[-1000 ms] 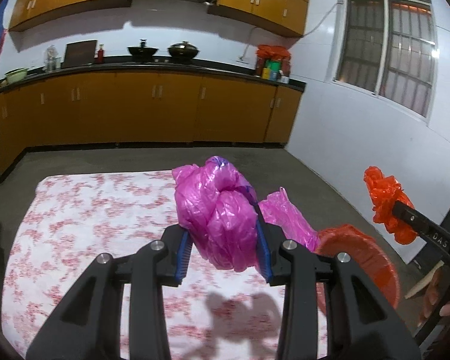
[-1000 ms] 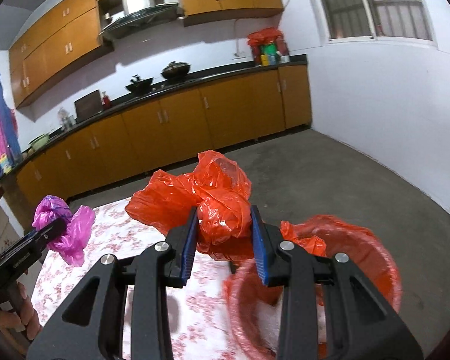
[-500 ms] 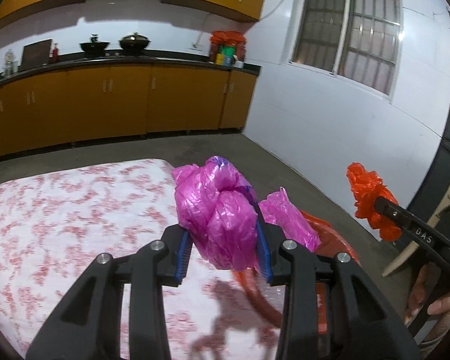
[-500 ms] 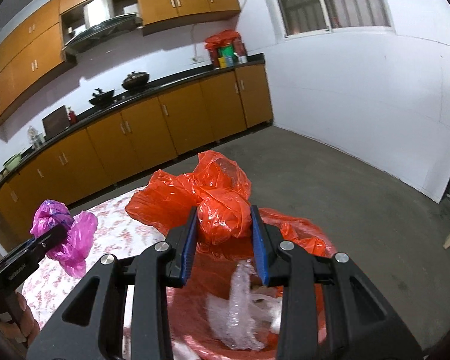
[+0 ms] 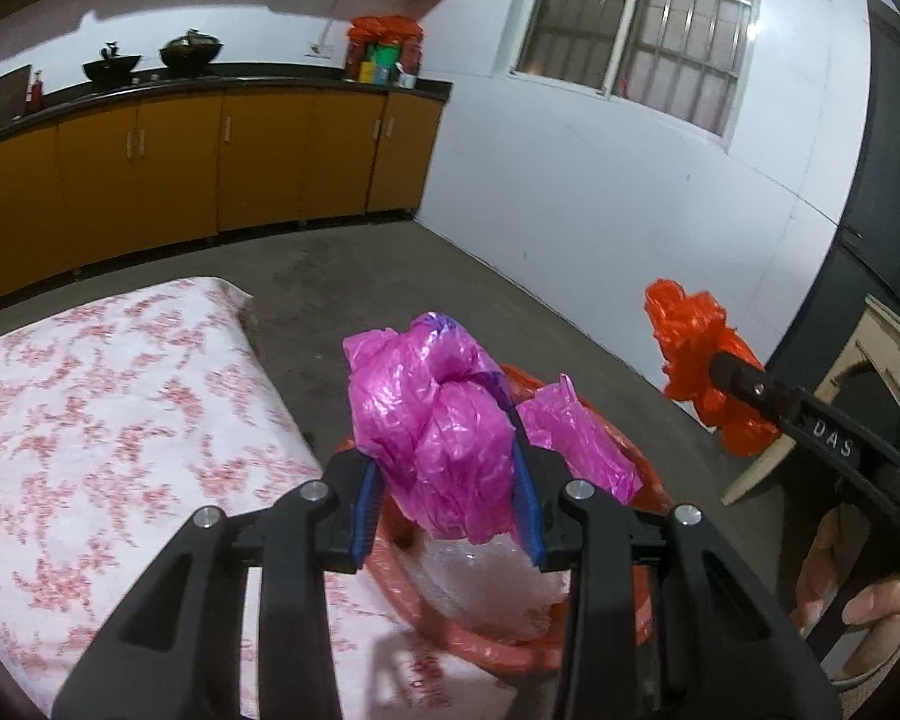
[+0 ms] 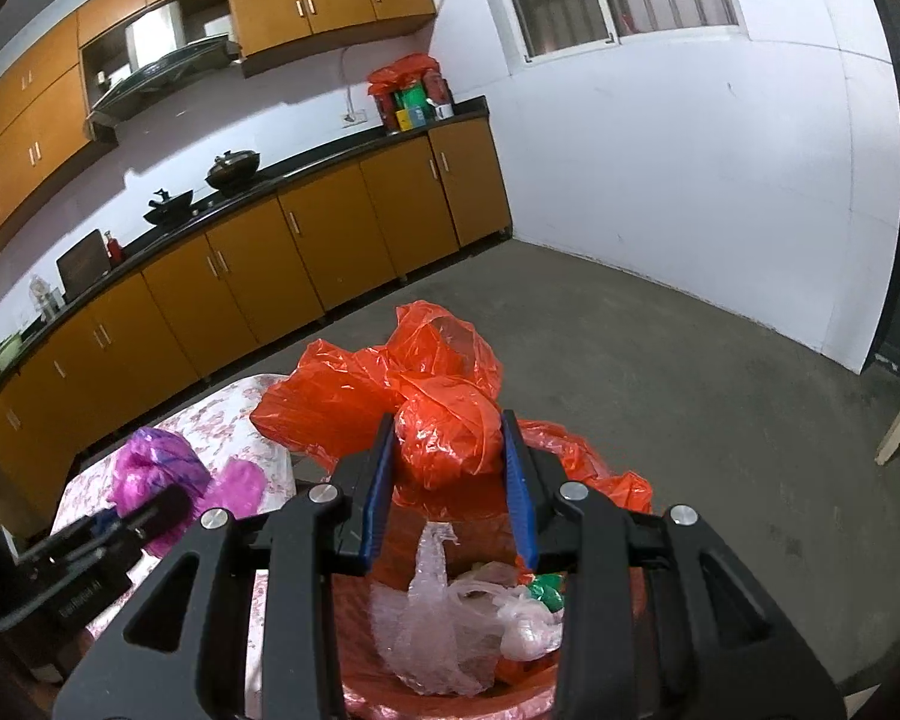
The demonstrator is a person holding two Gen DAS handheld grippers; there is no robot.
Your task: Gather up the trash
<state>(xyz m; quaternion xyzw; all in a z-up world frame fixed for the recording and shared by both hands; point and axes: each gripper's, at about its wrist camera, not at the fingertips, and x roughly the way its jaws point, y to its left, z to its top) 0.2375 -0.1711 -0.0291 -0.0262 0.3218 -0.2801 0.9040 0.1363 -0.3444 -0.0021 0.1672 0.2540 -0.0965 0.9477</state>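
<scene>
My left gripper [image 5: 447, 495] is shut on a crumpled pink plastic bag [image 5: 438, 420] and holds it above the near rim of a red-lined trash bin [image 5: 468, 642]. My right gripper [image 6: 447, 483] is shut on a crumpled orange plastic bag [image 6: 402, 408], held over the same bin [image 6: 594, 480]. The bin holds clear plastic wrap [image 6: 432, 624] and a green scrap [image 6: 546, 591]. The right gripper with the orange bag [image 5: 699, 360] shows at the right in the left wrist view. The left gripper with the pink bag [image 6: 156, 468] shows at the lower left in the right wrist view.
A table with a red floral cloth [image 5: 108, 438] stands left of the bin. Orange kitchen cabinets [image 6: 306, 258] with a black counter run along the far wall. Grey concrete floor [image 6: 660, 372] lies beyond the bin. A pale board [image 5: 810, 414] leans at the right.
Both grippers have moved right from over the table to above the bin, each still holding its bag. The bin's contents have come into view.
</scene>
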